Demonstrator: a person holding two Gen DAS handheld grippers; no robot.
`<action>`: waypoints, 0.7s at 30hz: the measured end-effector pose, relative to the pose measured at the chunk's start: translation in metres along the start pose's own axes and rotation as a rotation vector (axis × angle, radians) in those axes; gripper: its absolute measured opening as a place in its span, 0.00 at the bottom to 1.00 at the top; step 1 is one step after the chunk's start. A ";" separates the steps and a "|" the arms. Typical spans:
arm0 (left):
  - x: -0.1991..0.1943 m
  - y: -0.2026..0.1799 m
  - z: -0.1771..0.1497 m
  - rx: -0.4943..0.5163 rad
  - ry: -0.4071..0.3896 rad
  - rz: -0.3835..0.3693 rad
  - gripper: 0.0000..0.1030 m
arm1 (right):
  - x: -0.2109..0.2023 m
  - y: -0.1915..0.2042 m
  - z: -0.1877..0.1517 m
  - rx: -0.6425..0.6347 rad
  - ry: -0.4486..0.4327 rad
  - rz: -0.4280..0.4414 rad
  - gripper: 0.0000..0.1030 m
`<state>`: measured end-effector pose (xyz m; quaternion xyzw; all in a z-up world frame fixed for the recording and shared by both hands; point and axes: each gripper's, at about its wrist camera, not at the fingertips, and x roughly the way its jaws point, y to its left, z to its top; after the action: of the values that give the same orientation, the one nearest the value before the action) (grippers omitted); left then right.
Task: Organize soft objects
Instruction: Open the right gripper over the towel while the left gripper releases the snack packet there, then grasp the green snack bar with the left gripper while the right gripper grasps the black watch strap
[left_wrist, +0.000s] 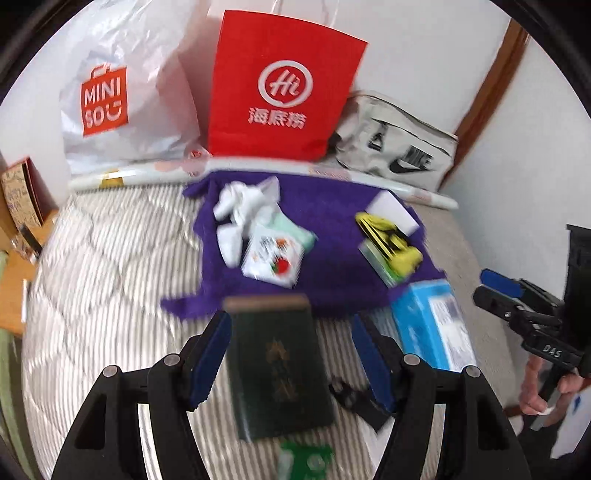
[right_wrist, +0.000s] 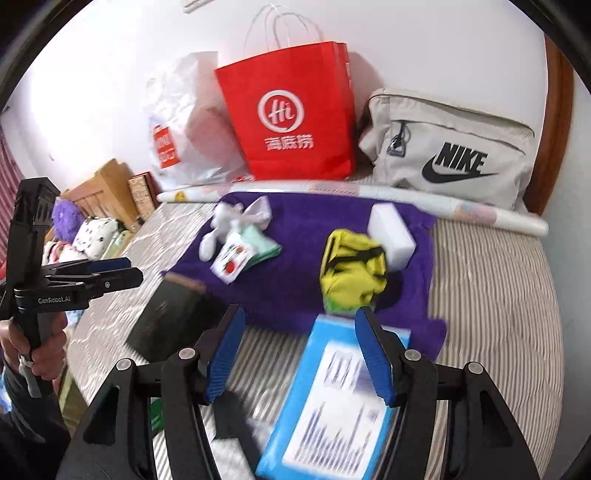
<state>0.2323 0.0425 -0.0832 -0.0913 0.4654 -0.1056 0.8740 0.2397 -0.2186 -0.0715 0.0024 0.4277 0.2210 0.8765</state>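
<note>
Blue packet (right_wrist: 332, 402) near; crumpled yellow pouch (right_wrist: 352, 271) on purple towel (right_wrist: 295, 266).

Left gripper (left_wrist: 290, 354) held low, pointing forward, blue-padded fingers (left_wrist: 210, 360) spread wide, nothing between pads. Right gripper (right_wrist: 299, 354) likewise level, jaws wide apart, pads (right_wrist: 375, 360) bare. Both tools side by side, near each other. Right hand (left_wrist: 550, 391) wraps handle from below, fingers curled. Left hand (right_wrist: 35, 347) grips own handle same way, dark sleeve at wrist.
</note>
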 end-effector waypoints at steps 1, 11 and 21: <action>-0.003 -0.001 -0.006 0.002 0.002 0.000 0.64 | -0.003 0.003 -0.006 -0.002 0.008 0.011 0.60; -0.007 -0.014 -0.099 0.080 0.078 0.029 0.64 | -0.023 0.025 -0.075 0.020 0.065 0.012 0.60; 0.031 -0.017 -0.164 0.163 0.167 0.023 0.64 | -0.036 0.033 -0.121 0.017 0.050 -0.018 0.60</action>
<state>0.1109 0.0081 -0.1934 -0.0052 0.5273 -0.1402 0.8380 0.1165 -0.2248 -0.1146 0.0005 0.4513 0.2097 0.8674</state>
